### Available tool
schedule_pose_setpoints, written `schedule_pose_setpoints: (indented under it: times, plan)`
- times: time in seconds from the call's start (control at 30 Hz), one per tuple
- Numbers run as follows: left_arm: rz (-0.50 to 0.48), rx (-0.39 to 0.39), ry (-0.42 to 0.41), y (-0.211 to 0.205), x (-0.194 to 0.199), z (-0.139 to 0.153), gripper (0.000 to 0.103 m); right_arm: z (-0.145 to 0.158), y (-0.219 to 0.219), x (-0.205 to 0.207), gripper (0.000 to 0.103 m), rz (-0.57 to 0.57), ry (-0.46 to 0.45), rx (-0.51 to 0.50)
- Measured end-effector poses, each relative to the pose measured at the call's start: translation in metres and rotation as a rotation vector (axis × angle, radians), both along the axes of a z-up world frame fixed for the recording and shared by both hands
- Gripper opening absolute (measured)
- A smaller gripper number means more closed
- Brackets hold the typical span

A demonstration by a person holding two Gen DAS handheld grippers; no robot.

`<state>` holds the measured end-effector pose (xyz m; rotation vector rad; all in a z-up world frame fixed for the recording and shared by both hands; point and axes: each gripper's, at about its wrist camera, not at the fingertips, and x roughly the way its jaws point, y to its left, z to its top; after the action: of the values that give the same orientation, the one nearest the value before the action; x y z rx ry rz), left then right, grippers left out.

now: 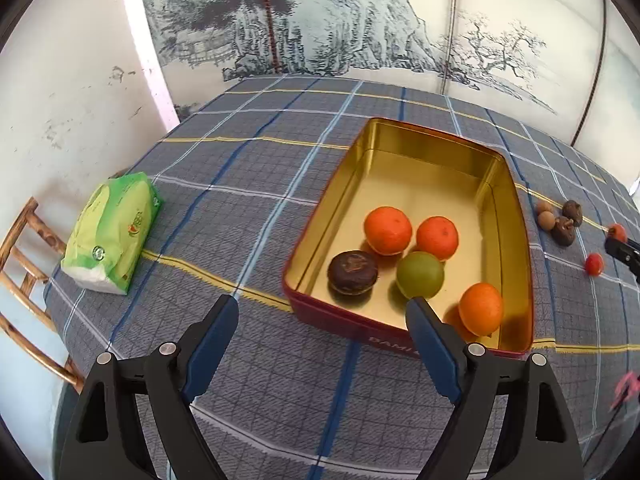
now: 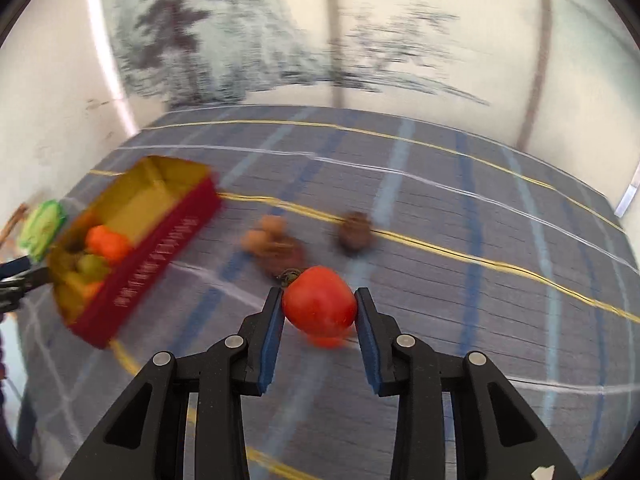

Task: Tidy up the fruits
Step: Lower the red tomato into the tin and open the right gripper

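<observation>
Smooth round red fruit (image 2: 320,306) pinched in right hand-held gripper (image 2: 319,307); left hand-held gripper (image 1: 322,312) wide, empty.

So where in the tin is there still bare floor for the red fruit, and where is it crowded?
The far half of the tin, up to its back wall, is bare. The near half is crowded: three orange fruits, a green one and a dark brown one. The right hand-held gripper holds the red fruit.
</observation>
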<state>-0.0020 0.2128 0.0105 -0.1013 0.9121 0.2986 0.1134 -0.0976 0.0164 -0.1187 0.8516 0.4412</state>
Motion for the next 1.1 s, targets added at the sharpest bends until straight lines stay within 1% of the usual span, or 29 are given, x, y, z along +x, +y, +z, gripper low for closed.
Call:
schedule_pose_setpoints:
  times: [0.17, 0.3, 0.4, 0.57, 0.67, 0.9, 1.1]
  plan:
    - [0.030, 0.010, 0.001, 0.010, -0.005, 0.000, 0.086, 0.009, 0.067, -0.009, 0.033, 0.146, 0.009, 0.021]
    - [0.054, 0.001, -0.003, 0.021, -0.010, -0.001, 0.086, 0.013, 0.111, -0.013, 0.033, 0.220, 0.007, 0.012]
    - [0.075, -0.003, -0.004, 0.029, -0.014, -0.002, 0.086, 0.013, 0.140, -0.016, 0.033, 0.273, -0.001, -0.013]
    - [0.117, -0.009, -0.007, 0.046, -0.021, -0.002, 0.086, 0.009, 0.167, -0.017, 0.033, 0.318, 0.007, -0.049]
    - [0.149, -0.011, -0.010, 0.056, -0.026, -0.002, 0.086, 0.001, 0.179, -0.015, 0.033, 0.333, 0.029, -0.076]
    - [0.208, -0.025, -0.010, 0.077, -0.035, -0.003, 0.086, -0.014, 0.198, -0.015, 0.033, 0.359, 0.053, -0.130]
    - [0.225, -0.029, -0.004, 0.084, -0.039, -0.005, 0.086, -0.025, 0.209, -0.013, 0.033, 0.371, 0.073, -0.151]
